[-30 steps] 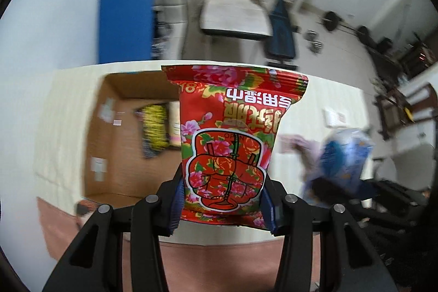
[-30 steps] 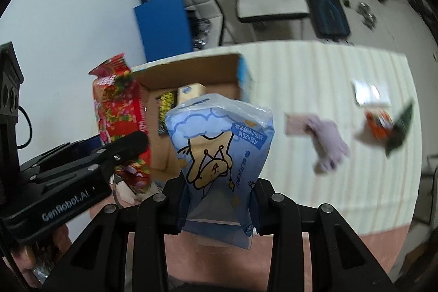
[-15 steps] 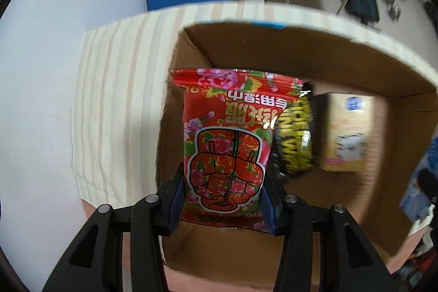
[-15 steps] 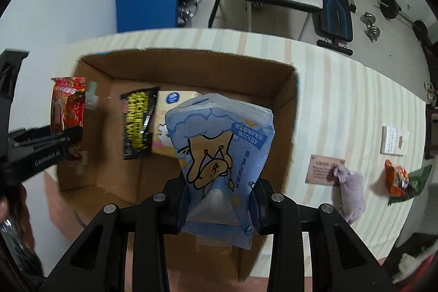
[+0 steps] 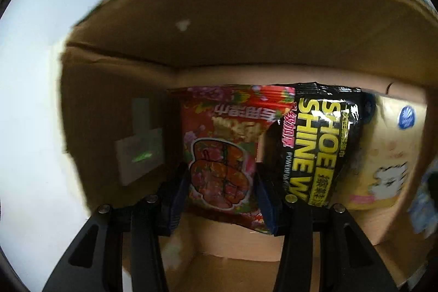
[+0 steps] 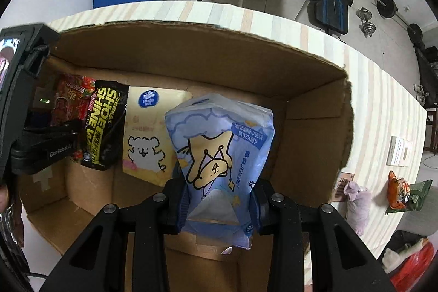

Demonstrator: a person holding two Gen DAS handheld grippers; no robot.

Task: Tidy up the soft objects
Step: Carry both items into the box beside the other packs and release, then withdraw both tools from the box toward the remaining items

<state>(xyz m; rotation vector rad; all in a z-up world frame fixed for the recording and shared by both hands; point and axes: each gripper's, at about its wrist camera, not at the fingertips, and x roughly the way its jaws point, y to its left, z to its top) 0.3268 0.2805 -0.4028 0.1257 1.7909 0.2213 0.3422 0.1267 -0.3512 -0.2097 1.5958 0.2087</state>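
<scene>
My left gripper point(image 5: 221, 182) is shut on a red flowered packet point(image 5: 224, 144) and holds it deep inside the cardboard box point(image 5: 246, 32), against the left end. A black "Shoe Shine" wipes pack point(image 5: 317, 144) and a yellow tissue pack point(image 5: 383, 155) lie just right of it. My right gripper point(image 6: 219, 196) is shut on a light blue tissue pack point(image 6: 221, 155) and holds it over the middle of the box point(image 6: 314, 106), right of the yellow pack point(image 6: 147, 138). The left gripper point(image 6: 54, 138) shows at the box's left end.
The box sits on a striped table point(image 6: 369, 89). To the right of the box lie a purple soft toy point(image 6: 356, 199), an orange and green snack packet point(image 6: 402, 190) and a small white card point(image 6: 398, 152). Chairs and a blue panel stand beyond the table.
My left gripper has dropped into the box with the red packet, next to the black pack. My right gripper has moved closer over the box with the blue pack.
</scene>
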